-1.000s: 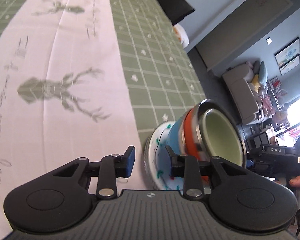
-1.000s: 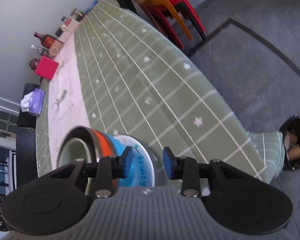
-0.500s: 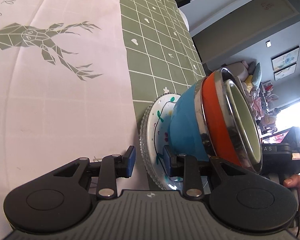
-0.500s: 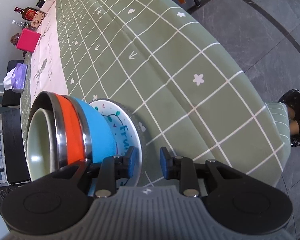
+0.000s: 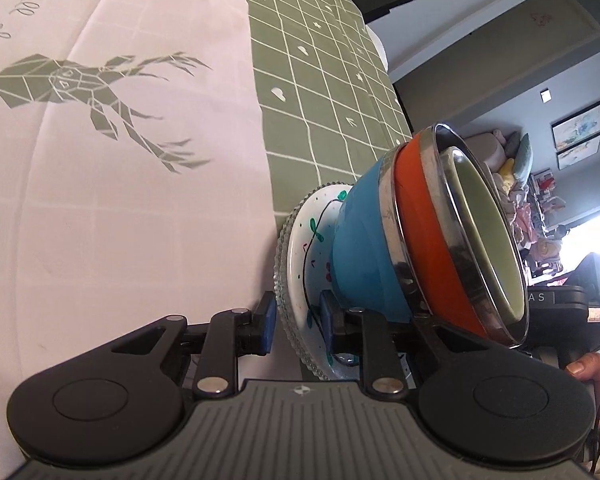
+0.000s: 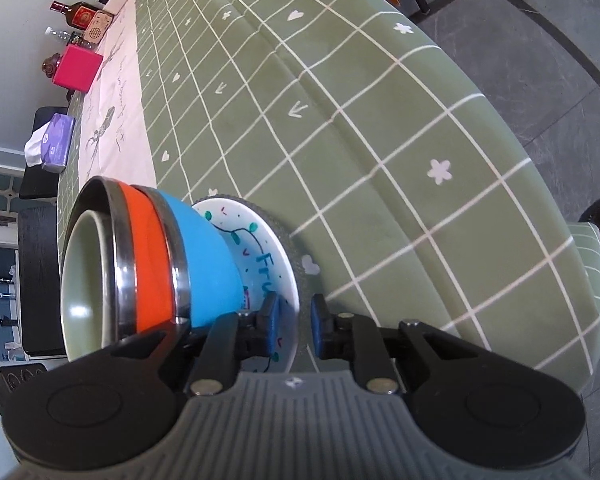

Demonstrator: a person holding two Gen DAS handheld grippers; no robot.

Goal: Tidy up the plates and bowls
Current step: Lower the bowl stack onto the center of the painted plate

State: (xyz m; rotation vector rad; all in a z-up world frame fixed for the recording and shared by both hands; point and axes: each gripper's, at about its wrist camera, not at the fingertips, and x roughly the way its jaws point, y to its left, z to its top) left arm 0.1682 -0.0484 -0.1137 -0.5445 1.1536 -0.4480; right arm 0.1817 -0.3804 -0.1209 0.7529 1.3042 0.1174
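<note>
Both grippers straddled the rim of the white painted plate (image 6: 278, 280) on opposite sides, jaws just closing. Left gripper (image 5: 296, 328) and right gripper (image 6: 294, 326) pads looked clamped on it. Nested blue bowl (image 5: 364, 248), orange bowl (image 5: 428, 240) and pale green bowl (image 6: 86, 280) sat on the plate, near the edge of the green checked tablecloth (image 6: 380, 128).
</note>
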